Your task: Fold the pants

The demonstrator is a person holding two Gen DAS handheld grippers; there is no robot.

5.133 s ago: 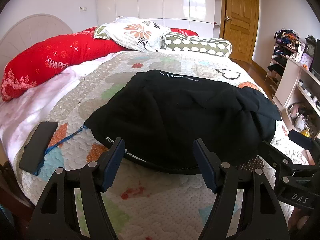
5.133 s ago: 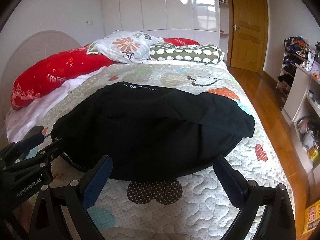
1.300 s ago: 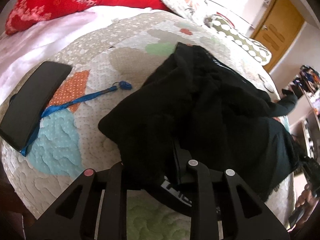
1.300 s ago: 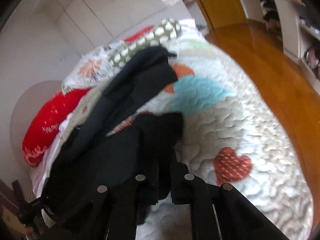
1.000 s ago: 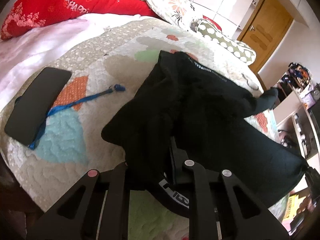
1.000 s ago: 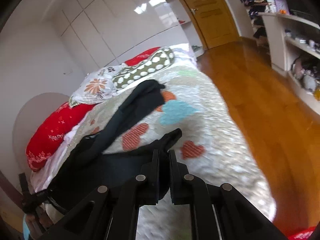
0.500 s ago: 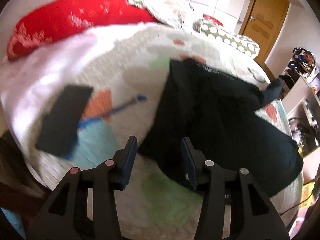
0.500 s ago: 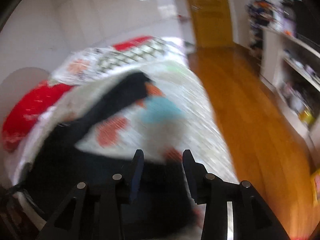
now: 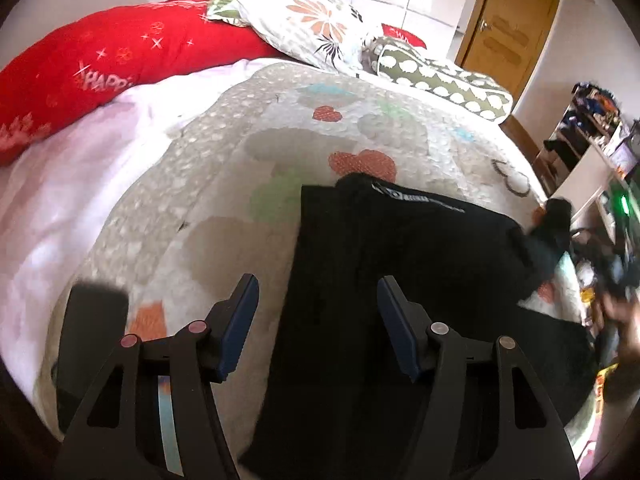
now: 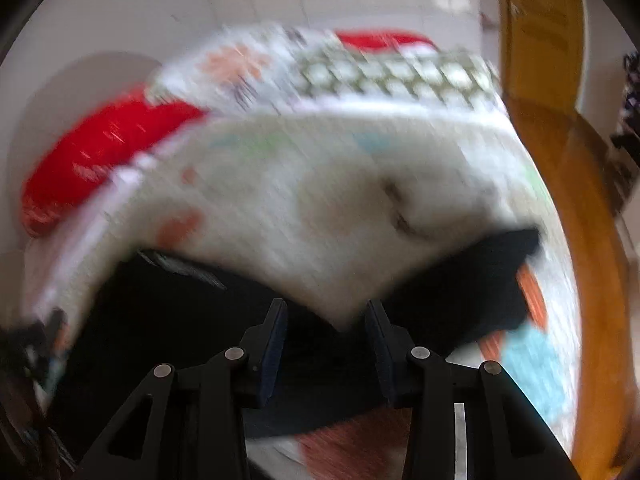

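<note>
The black pants (image 9: 400, 280) lie spread on the patchwork quilt (image 9: 240, 160), waistband with white lettering at the far end, a straight fold edge on the left, one leg end reaching right. My left gripper (image 9: 316, 284) hovers over that left edge, its jaws opening, blue pads clear of the cloth. The right wrist view is motion-blurred: the pants (image 10: 180, 320) show as a dark V-shape below my right gripper (image 10: 325, 306), which stands open with nothing pinched between its pads.
A flat black slab (image 9: 94, 320) lies on the quilt's near left. A red pillow (image 9: 100, 64), a floral pillow (image 9: 316, 20) and a green dotted bolster (image 9: 440, 76) line the bed's head. Door (image 9: 512, 20), cluttered shelves (image 9: 592, 140) and wooden floor (image 10: 580, 200) lie right.
Both grippers have let go of the pants and opened. The left drew back over the pants' left edge; the right swung from the floor side back over the bed.
</note>
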